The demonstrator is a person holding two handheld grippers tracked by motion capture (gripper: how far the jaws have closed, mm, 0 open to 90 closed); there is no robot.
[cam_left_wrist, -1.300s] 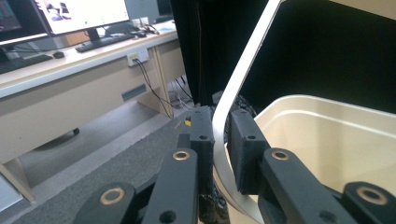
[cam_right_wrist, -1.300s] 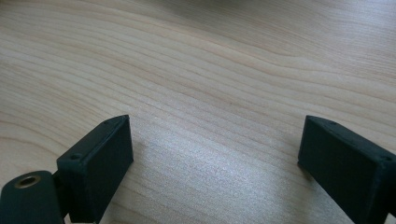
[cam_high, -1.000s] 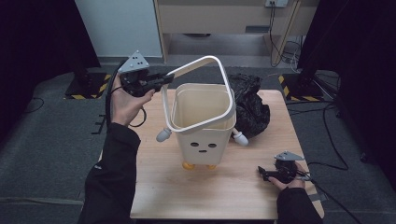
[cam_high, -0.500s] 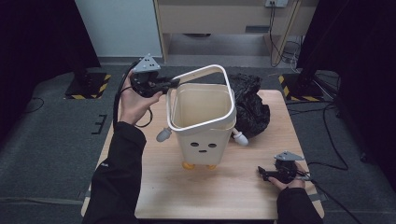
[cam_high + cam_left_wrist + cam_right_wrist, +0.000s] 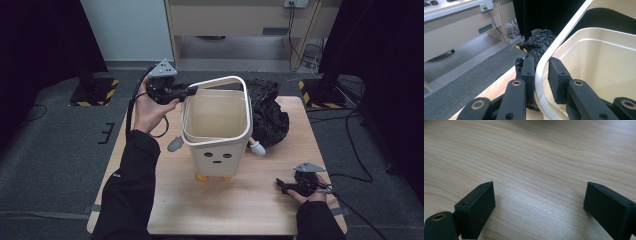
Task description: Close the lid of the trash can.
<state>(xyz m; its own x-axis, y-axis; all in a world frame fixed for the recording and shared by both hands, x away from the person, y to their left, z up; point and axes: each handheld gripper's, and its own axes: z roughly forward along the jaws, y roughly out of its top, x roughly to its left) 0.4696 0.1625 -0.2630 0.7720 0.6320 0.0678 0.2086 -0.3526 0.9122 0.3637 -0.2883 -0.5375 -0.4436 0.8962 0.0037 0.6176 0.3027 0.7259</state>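
Note:
A cream bin (image 5: 217, 155) with a small face, stubby side arms and orange feet stands mid-table. A white rim frame (image 5: 220, 81) rests on the bin's front edge, its far side held up. My left gripper (image 5: 192, 91) is shut on the frame's far left corner. In the left gripper view the jaws (image 5: 541, 65) pinch the white frame (image 5: 564, 35), with the bin's hollow inside to the right. My right gripper (image 5: 280, 185) lies low at the table's front right, open. Bare wood shows between its jaws (image 5: 539, 195).
A crumpled black plastic bag (image 5: 267, 112) lies behind and right of the bin, also seen past the left jaw (image 5: 537, 41). The wooden table (image 5: 250, 215) has bare room in front of the bin. Grey carpet, cables and a desk lie beyond.
My left gripper has carried the frame rightward and down, from steeply tilted to lying lower over the bin's mouth. The right gripper has stayed put.

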